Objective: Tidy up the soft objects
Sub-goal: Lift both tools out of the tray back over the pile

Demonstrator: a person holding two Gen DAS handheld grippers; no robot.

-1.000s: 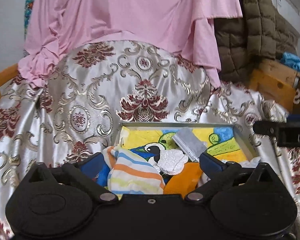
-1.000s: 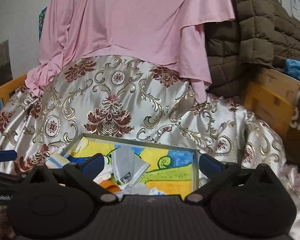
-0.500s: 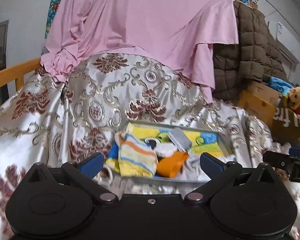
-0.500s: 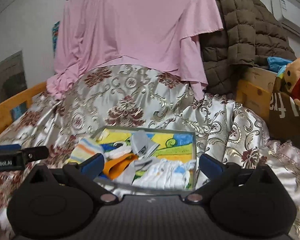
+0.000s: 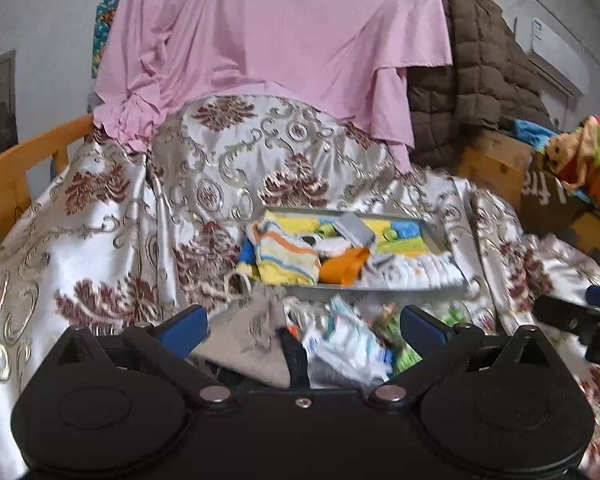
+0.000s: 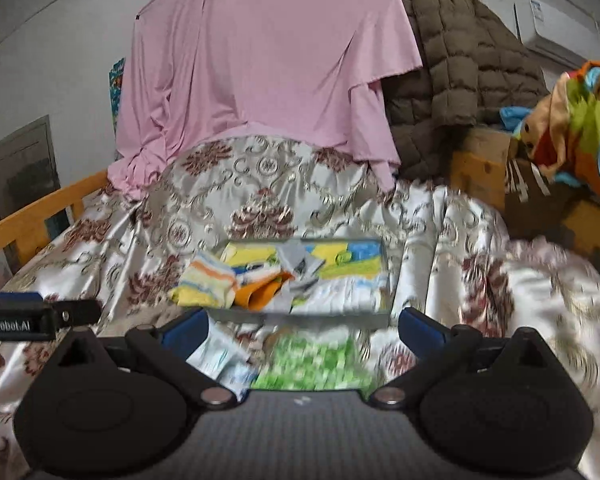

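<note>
A big shiny bedspread (image 5: 112,216) with red flower shapes fills the middle and lower left of both views. A pink sheet (image 5: 276,36) hangs at the top, and a brown puffy coat (image 5: 480,92) sits in the upper right.

In the middle of the frame lies a flat tray (image 5: 436,236) with a bright yellow and blue picture inside. It already has soft things in it — a striped sock (image 5: 284,256) at its left end, an orange cloth (image 5: 344,268) beside that, a small gray cloth (image 5: 356,228) on top, and a white cloth (image 5: 424,270) along the near edge.

More soft things wait low in the frame, just in front of the tray. In the left view there is a gray pouch (image 5: 252,340) and a white and blue cloth (image 5: 348,344). In the right view a green cloth (image 6: 316,364) shows, all blurry.

The left gripper (image 5: 303,326) has its blue fingers (image 5: 184,326) spread wide with nothing between them. The right gripper (image 6: 304,328) is spread wide too and holds nothing.

These things look light, floppy and easy to squash, so they should not break. They will likely sag and slip — best to pinch a thick bunched fold near the middle, not a thin edge. The pouch sits closest to the left gripper, so I would guess it goes next.
</note>
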